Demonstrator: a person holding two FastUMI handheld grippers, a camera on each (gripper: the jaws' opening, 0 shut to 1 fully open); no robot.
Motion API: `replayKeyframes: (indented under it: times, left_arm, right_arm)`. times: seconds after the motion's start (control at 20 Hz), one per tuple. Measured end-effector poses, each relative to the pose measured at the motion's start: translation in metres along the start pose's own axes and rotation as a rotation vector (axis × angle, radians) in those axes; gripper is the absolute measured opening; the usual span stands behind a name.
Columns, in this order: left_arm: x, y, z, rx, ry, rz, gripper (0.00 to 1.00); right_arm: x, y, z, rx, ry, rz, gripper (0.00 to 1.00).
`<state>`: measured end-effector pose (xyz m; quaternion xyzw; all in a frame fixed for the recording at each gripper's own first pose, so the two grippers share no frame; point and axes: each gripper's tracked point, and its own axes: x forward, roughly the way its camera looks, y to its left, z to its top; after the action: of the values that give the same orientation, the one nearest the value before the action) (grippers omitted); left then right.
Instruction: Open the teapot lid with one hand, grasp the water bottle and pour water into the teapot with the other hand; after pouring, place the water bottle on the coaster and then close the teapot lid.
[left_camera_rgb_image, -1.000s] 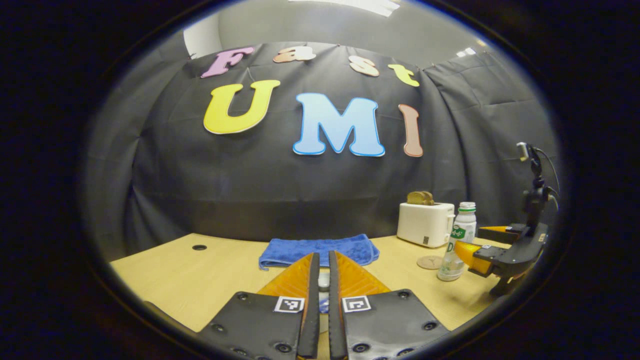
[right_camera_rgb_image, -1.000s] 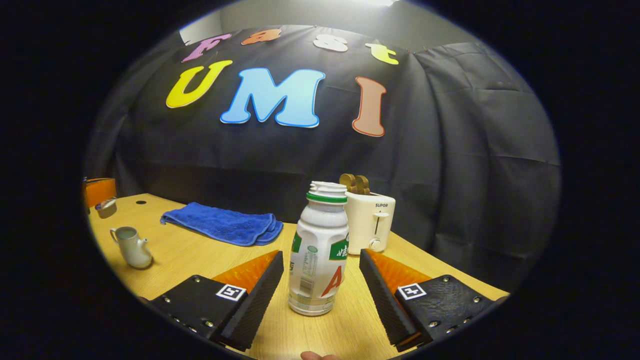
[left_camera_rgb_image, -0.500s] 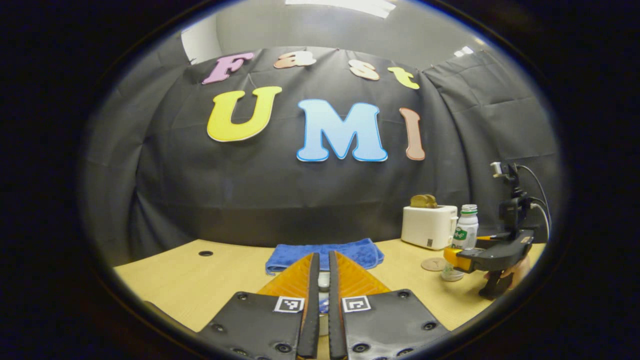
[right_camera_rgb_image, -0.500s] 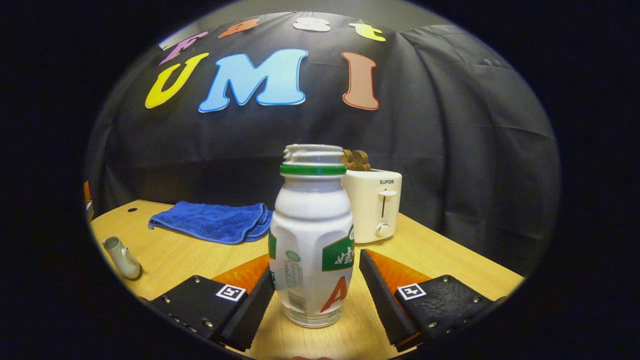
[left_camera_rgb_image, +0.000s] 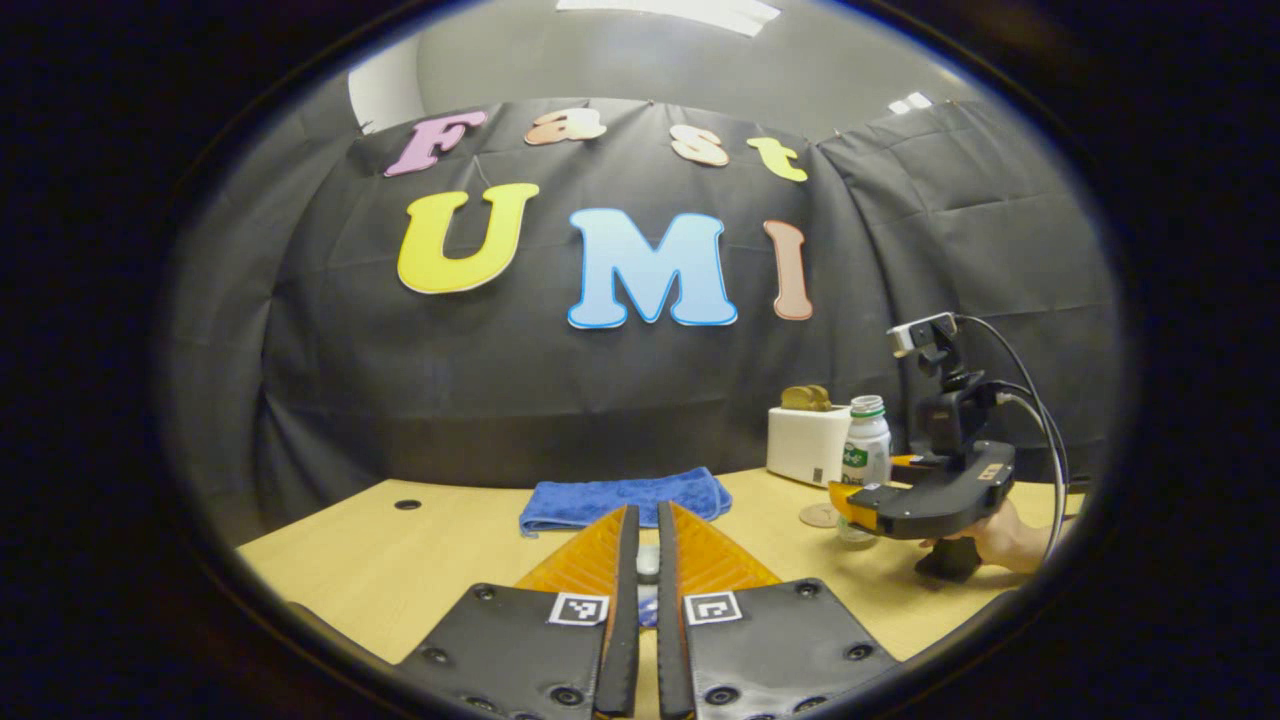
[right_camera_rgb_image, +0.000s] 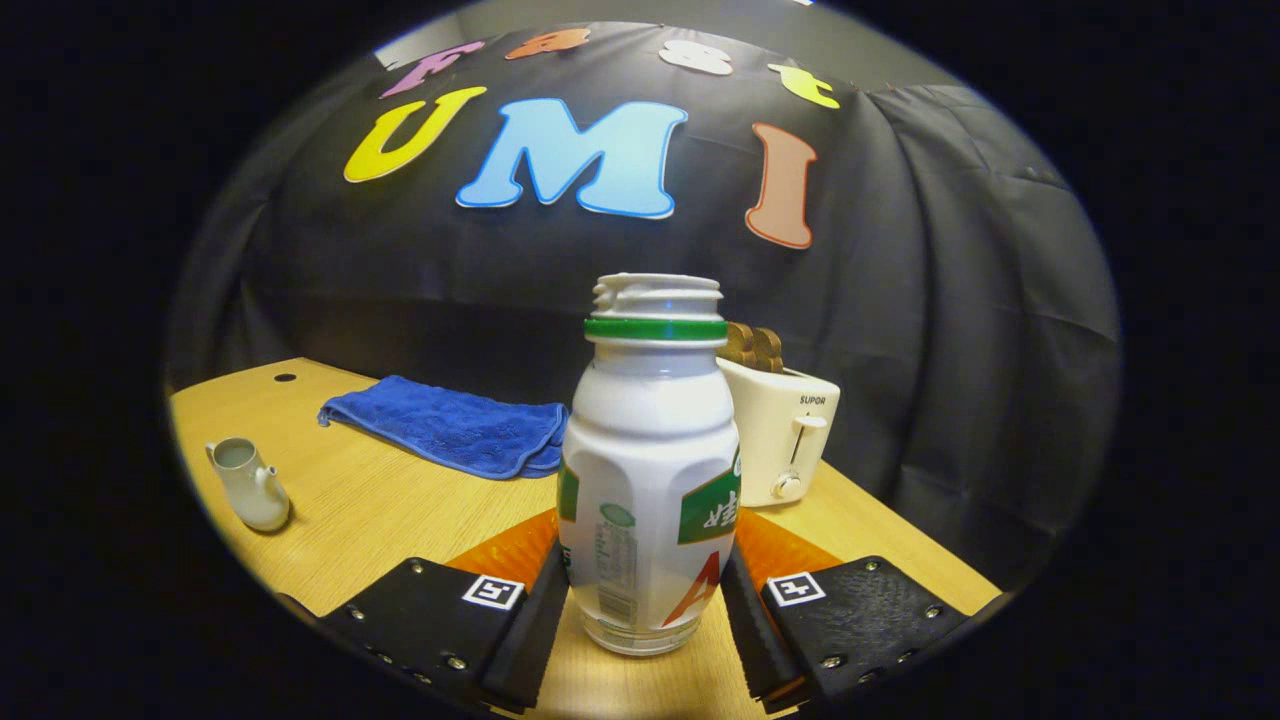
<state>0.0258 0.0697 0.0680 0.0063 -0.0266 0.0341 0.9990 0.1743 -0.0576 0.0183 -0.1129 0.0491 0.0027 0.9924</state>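
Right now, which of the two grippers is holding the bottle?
The right gripper: its fingers press both sides of the water bottle. The left gripper pinches something small instead.

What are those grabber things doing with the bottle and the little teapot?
A person holds a hand-held gripper in each hand. The right hand-held gripper has its fingers closed against both sides of the white water bottle, which stands upright on the wooden table with no cap on. The left hand-held gripper is pinched shut on a small pale thing, probably the teapot lid. The teapot sits open, off to the side. No water is pouring yet.
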Motion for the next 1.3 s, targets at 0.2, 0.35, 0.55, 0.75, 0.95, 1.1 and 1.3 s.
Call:
replayKeyframes:
  times: [0.2,0.35,0.55,0.75,0.95,1.1,1.3]
  left_arm:
    - [-0.037,0.004,-0.004,-0.035,-0.005,0.000,0.18]
    - [-0.066,0.009,-0.021,-0.068,0.009,0.020,0.14]
    - [-0.087,0.017,-0.039,-0.116,0.033,0.036,0.18]
    - [-0.099,0.016,-0.052,-0.125,0.053,0.026,0.18]
    - [-0.109,0.024,-0.055,-0.124,0.046,0.045,0.18]
    - [-0.114,0.021,-0.051,-0.126,0.037,0.040,0.18]
    - [-0.125,0.021,-0.057,-0.094,0.037,0.045,0.18]
  right_arm:
    - [-0.012,0.023,0.012,-0.119,-0.030,0.030,0.73]
    - [-0.019,0.043,0.020,-0.230,-0.048,0.050,0.74]
    - [-0.023,0.071,0.022,-0.362,-0.050,0.095,0.74]
    - [-0.020,0.099,0.022,-0.517,-0.053,0.136,0.74]
    - [-0.010,0.123,0.027,-0.736,-0.082,0.164,0.74]
    - [-0.010,0.135,0.027,-0.840,-0.102,0.166,0.74]
    - [0.002,0.147,0.031,-0.949,-0.116,0.163,0.74]
